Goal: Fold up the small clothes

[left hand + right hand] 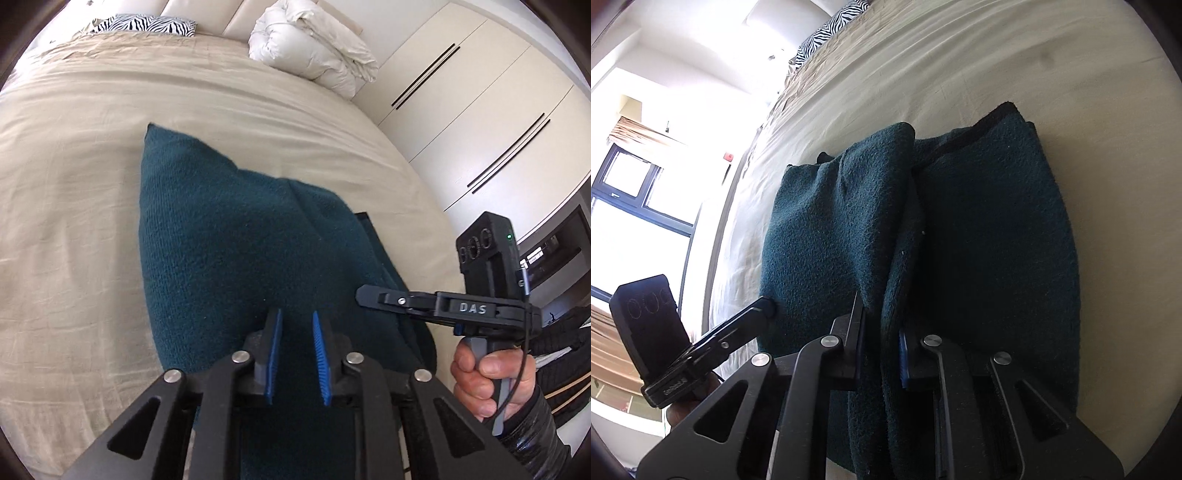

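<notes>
A dark teal fleece garment (229, 236) lies partly folded on the beige bed sheet (66, 206). My left gripper (297, 321) hovers just above its near part, blue pads apart, nothing between them. The right gripper (364, 295) comes in from the right, its tip at the garment's right edge. In the right wrist view the right gripper (881, 325) has a raised fold of the garment (834, 229) between its fingers and is closed on it. The left gripper (768, 304) shows at the left, touching the garment's edge.
A rolled white duvet (314, 48) and a zebra-print pillow (147, 24) lie at the bed's far end. Cream wardrobe doors (480, 110) stand to the right. A bright window (639, 206) is beyond the bed's far side.
</notes>
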